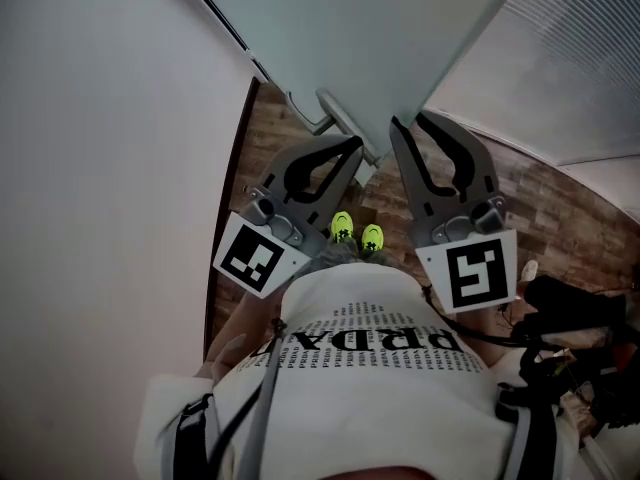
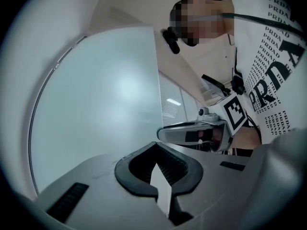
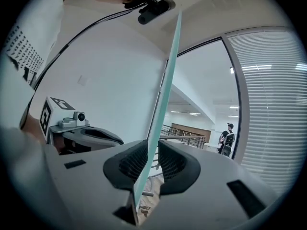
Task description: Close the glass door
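Note:
The frosted glass door (image 1: 380, 28) stands ajar, swung out from the white wall. Its metal lever handle (image 1: 338, 111) sticks out near the lower edge. In the head view my left gripper (image 1: 355, 148) is shut with nothing in it, its tips just below the handle. From the left gripper view the door pane (image 2: 96, 104) fills the scene beyond that gripper (image 2: 156, 145). My right gripper (image 1: 408, 120) sits astride the door's free edge. In the right gripper view that teal edge (image 3: 165, 90) runs between the jaws of this gripper (image 3: 154, 143), which close on it.
A white wall (image 1: 100, 118) is close on the left. The wood floor (image 1: 560, 208) lies below, and a window with blinds (image 1: 580, 48) is on the right. A railing (image 3: 184, 131) and a distant person (image 3: 227, 137) show beyond the doorway. Black gear (image 1: 580, 318) hangs at my right side.

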Demonstrator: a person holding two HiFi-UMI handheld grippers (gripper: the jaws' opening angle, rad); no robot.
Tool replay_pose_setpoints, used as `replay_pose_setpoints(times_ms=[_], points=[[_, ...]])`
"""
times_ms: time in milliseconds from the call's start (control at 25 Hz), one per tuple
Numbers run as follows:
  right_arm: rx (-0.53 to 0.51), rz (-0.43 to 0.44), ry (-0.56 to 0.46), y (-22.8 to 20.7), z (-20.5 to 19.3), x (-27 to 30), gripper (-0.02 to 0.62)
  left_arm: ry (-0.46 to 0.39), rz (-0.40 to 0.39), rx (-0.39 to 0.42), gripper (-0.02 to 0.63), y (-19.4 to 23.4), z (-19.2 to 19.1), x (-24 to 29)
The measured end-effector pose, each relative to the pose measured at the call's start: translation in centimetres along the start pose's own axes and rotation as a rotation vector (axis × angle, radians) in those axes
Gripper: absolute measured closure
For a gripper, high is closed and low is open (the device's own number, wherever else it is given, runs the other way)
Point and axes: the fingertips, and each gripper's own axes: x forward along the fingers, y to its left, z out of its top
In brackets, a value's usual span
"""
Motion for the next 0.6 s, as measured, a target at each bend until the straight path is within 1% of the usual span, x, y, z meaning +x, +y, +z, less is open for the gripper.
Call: replay_pose_setpoints(times_ms=[120,240,360,480,600], points=[[-0.003,-0.028,0.018,0.51,-0.70,-0.81,0.535,-0.013,-0.051,0.010,0.611,-0.74,-0.48,-0.35],[-0.013,-0.054,0.010,0.41,-0.71,-1.08,0.535,-0.018,-0.089,0.024,0.611,-0.81,-0.72,-0.29],[-0.023,-0.063,0.023,0.57,-0.81,-1.13,0.535,-0.025,-0.096,0.012,0.611,-0.82,-0.71,-0.37],[-0.022,-0.055,0.020,0.64,-0.67,-1.17,0.535,-0.019,-0.099,0.024,0.611,-0.81,-0.81,-0.44],[-0.036,-0.028,0.013,0.85,-0.60,-1.18,0.535,-0.018,-0.073,0.025,0.611,-0.57,-0.96,-0.43]])
